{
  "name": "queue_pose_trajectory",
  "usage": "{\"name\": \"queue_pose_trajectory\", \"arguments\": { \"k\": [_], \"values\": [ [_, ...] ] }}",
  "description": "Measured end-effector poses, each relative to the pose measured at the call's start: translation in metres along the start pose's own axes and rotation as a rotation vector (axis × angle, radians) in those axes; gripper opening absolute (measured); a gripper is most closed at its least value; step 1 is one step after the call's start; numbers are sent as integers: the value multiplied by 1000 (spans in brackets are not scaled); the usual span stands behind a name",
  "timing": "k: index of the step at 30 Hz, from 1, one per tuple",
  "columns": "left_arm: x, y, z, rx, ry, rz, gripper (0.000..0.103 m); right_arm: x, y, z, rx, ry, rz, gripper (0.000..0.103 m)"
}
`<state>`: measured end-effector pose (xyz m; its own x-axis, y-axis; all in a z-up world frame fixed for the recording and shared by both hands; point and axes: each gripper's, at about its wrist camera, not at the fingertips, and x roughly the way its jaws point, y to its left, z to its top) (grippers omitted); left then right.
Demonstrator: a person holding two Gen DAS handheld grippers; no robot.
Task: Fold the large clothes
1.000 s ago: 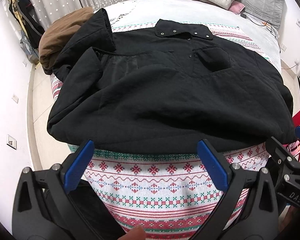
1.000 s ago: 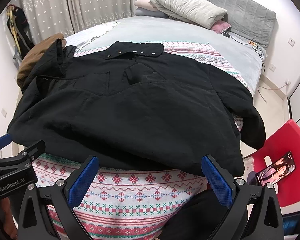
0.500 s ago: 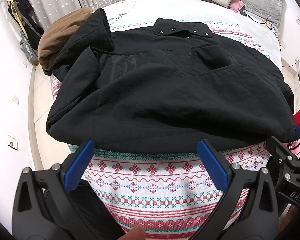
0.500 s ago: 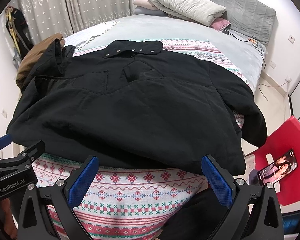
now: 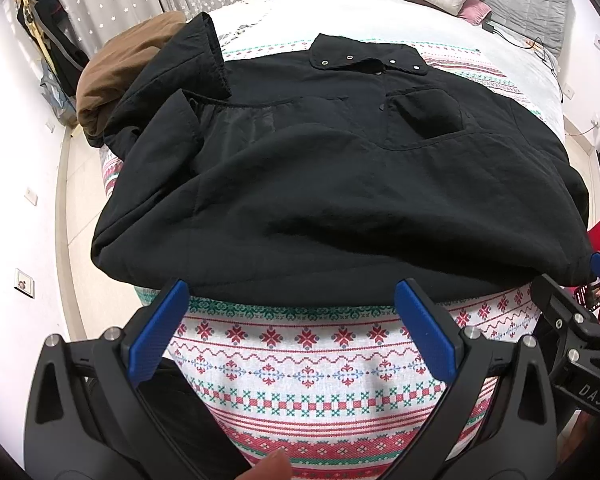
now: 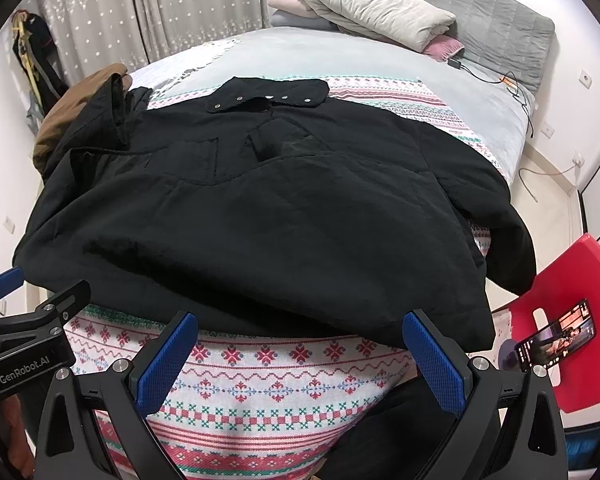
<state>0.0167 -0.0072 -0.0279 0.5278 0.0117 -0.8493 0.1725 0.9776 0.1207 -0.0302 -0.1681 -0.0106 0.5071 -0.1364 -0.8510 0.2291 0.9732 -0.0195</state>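
Left claw (image 5: pixel 296 330): wide open, blue-padded fingers spread apart, holding nothing; it hovers over the near edge of the patterned blanket, just short of the jacket hem.
Right claw (image 6: pixel 300 356): also wide open and empty, blue pads spread, hanging just short of the same hem; its black frame shows at the right edge of the left wrist view.
Black quilted jacket (image 5: pixel 340 184): lies spread flat on the bed straight ahead of both claws, collar with metal snaps at the far end, hem nearest the claws.
Jacket sleeves: one sleeve is folded in over the body ahead and to the left of the left claw; the other drapes off the bed edge ahead and to the right of the right claw.
White knitted blanket with red and green pattern (image 5: pixel 300 376): under the jacket, its near edge showing between each claw's fingers.
Brown garment (image 5: pixel 128 64): bunched at the far left, beyond the folded sleeve and touching it.
Red plastic chair (image 6: pixel 572 296): right of the right claw, beside the bed.
Smartphone with lit screen (image 6: pixel 556 334): on the chair.
Grey pillows (image 6: pixel 372 8): stacked at the far end of the bed, well beyond the collar.
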Motion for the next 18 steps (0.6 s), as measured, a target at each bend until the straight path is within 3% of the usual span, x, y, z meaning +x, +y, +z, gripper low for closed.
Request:
{"name": "queue_pose_trajectory", "arguments": {
  "k": [10,18],
  "values": [
    [5,4,4,-12,-3,-15,103,3,0,7,-23,-4,-6,103],
    [4,3,18,41,-99,-60,103,8,-6,20,-29,-24,-3,103]
  ]
}}
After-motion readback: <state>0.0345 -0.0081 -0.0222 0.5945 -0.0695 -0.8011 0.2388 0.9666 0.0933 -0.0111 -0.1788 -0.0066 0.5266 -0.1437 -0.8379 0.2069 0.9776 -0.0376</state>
